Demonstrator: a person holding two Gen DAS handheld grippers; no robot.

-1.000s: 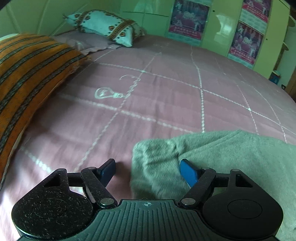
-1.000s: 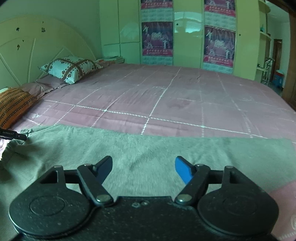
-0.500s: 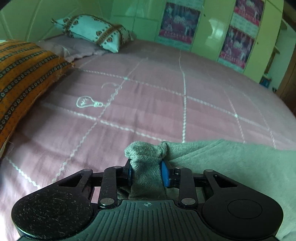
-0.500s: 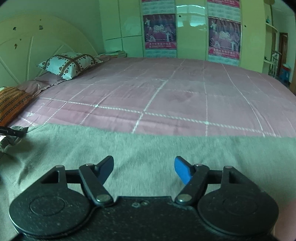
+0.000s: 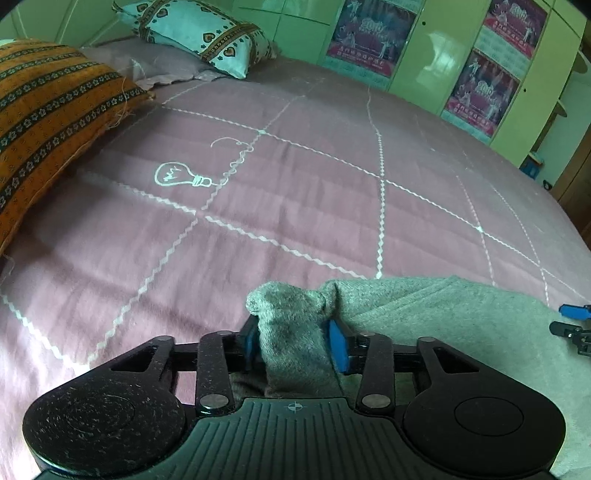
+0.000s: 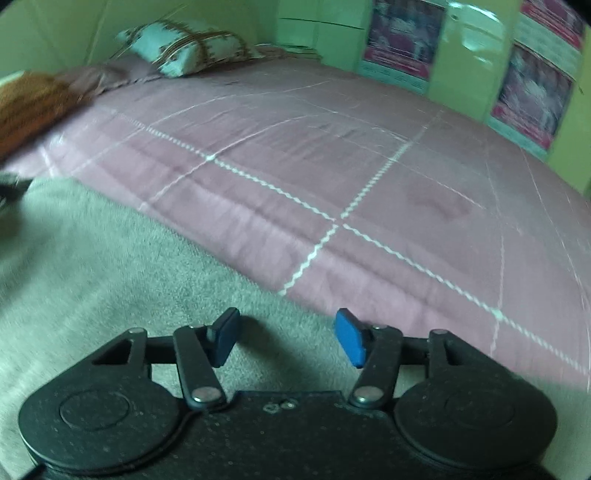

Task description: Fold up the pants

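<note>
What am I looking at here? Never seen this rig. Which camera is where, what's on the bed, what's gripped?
No robot arm: a person holds a two-finger gripper in each hand, and each gripper has a fisheye camera looking forward along its fingers. The black shapes at the bottom of each picture are the gripper's own body.

In the left wrist view, the left gripper is pinching a bunched corner of the grey pants between its blue pads; its jaws have just been easing apart slightly, with the cloth between them. The right gripper's tips show at that picture's right edge.

In the right wrist view, which is motion-blurred, the right gripper is above the pants, its jaws apart and just been narrowing, nothing pinched.

The pants lie on a pink quilted bedspread, with an orange striped pillow and a pale patterned pillow at the far end.
</note>
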